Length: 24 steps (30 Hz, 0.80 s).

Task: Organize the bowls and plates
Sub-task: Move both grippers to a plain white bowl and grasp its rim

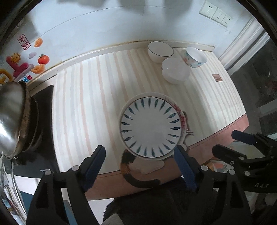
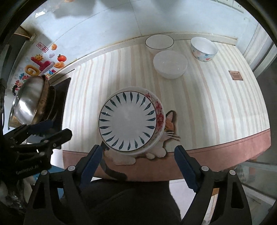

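A white plate with blue leaf marks [image 1: 150, 127] [image 2: 128, 121] lies stacked on a red-flowered plate [image 1: 181, 117] [image 2: 160, 112] near the table's front edge. At the back stand a plain white bowl [image 1: 160, 50] [image 2: 159, 42], a frosted white bowl [image 1: 174, 71] [image 2: 170, 64] and a patterned bowl [image 1: 194, 56] [image 2: 203, 48]. My left gripper [image 1: 140, 155] is open and empty, just short of the plates; it also shows in the right wrist view [image 2: 52, 129]. My right gripper [image 2: 138, 155] is open and empty in front of the plates, and it shows in the left wrist view [image 1: 228, 143].
The striped tablecloth [image 1: 90, 103] has a cat picture [image 2: 170, 121] by the plates and a pink front border. A steel wok [image 1: 12, 117] [image 2: 29, 100] sits on a black stove at the left. Tiled wall with stickers and sockets [image 1: 216, 13] behind.
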Available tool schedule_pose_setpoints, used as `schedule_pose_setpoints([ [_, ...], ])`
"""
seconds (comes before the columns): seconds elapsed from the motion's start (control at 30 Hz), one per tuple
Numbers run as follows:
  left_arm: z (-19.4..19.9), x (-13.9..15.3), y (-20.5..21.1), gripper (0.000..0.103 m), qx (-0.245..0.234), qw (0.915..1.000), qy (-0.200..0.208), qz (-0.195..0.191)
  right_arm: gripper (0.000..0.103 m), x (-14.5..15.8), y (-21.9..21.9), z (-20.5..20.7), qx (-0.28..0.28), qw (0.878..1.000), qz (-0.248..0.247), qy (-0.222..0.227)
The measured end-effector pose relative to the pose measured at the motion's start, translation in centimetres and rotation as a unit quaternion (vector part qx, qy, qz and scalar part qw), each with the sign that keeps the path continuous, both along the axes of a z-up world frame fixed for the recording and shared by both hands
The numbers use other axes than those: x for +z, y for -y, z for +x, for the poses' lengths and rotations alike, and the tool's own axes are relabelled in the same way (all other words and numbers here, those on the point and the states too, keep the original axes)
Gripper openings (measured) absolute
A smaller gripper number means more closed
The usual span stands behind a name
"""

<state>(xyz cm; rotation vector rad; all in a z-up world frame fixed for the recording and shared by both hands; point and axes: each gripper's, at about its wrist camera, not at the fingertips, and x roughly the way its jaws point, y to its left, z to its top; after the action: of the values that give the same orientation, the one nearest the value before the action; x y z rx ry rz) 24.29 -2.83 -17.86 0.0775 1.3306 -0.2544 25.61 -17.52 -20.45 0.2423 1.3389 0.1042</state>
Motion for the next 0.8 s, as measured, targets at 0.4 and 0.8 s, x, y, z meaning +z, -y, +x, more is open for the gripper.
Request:
schedule_pose_setpoints([
  [0.4, 9.5, -4.5, 5.7, 0.082, 0.076, 0.9970, 0.006, 0.014, 0.090, -2.4, 9.3, 6.9, -0.030, 0.996, 0.074, 0.032],
  [0.8, 23.9, -16.4, 11.7, 0.047, 0.116, 0.9865, -0.112, -0.032, 0.072, -14.1, 17.3, 22.5, -0.041, 0.992, 0.114, -0.021],
])
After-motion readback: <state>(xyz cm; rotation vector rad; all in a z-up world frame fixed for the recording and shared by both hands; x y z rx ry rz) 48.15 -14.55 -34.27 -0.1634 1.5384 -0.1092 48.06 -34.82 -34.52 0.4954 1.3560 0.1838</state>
